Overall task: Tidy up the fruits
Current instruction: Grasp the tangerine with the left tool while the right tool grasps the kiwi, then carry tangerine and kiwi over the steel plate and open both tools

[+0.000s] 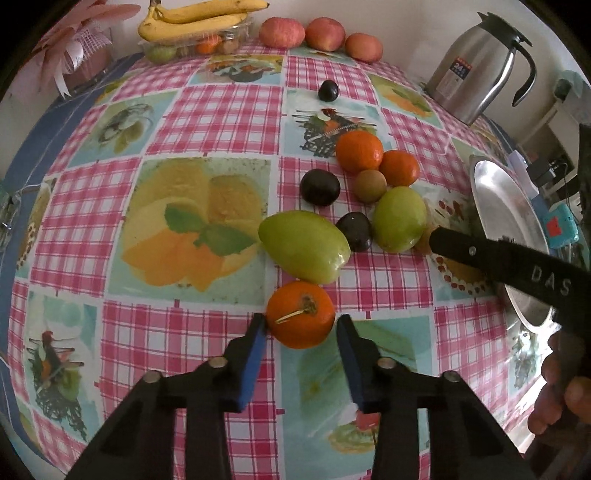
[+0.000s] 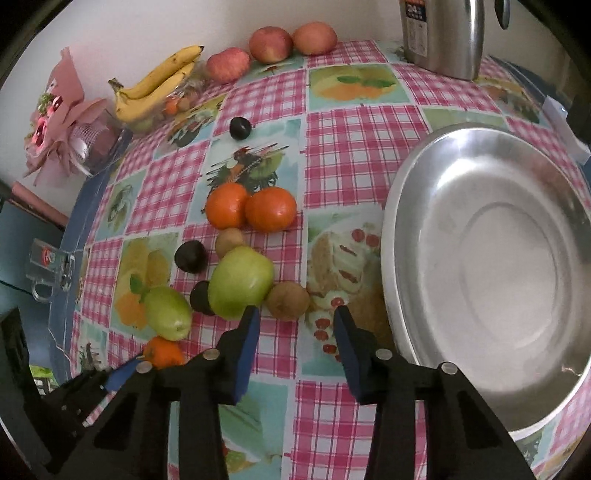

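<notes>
orange tangerine (image 1: pixel 300 314): soft, light; pinch gently across its middle. left gripper (image 1: pixel 301 325) brackets it, right pad apart. right gripper (image 2: pixel 295 321) part-open, empty, near brown fruit (image 2: pixel 288 301).

The surface (image 1: pixel 229 110) lies bare left of the fruit cluster (image 1: pixel 369 192), giving open passage. Fruits crowd together there, touching. The metal plate (image 2: pixel 406 206) bounds the right side; apples (image 1: pixel 317 33), bananas (image 1: pixel 192 18) and a steel jug (image 1: pixel 476 66) line the far edge.
</notes>
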### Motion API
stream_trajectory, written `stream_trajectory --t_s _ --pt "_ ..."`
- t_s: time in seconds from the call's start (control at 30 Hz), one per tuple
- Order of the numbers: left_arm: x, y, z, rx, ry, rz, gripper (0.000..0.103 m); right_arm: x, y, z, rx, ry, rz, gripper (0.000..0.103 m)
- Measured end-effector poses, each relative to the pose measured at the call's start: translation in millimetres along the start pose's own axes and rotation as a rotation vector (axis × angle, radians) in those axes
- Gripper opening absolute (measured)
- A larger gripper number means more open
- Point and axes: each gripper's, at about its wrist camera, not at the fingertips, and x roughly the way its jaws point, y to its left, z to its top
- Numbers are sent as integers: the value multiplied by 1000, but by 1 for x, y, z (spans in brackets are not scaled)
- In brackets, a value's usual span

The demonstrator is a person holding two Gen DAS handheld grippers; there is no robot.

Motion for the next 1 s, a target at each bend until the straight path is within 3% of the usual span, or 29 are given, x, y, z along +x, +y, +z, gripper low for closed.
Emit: stream_trajectory --t_s 0.73,1.0 --pt "-13 12 -3 -62 -22 -25 39 9 -8 2 55 14 69 25" --pt "-49 22 16 -134 -95 -19 39 -32 -5 6 57 -84 69 25"
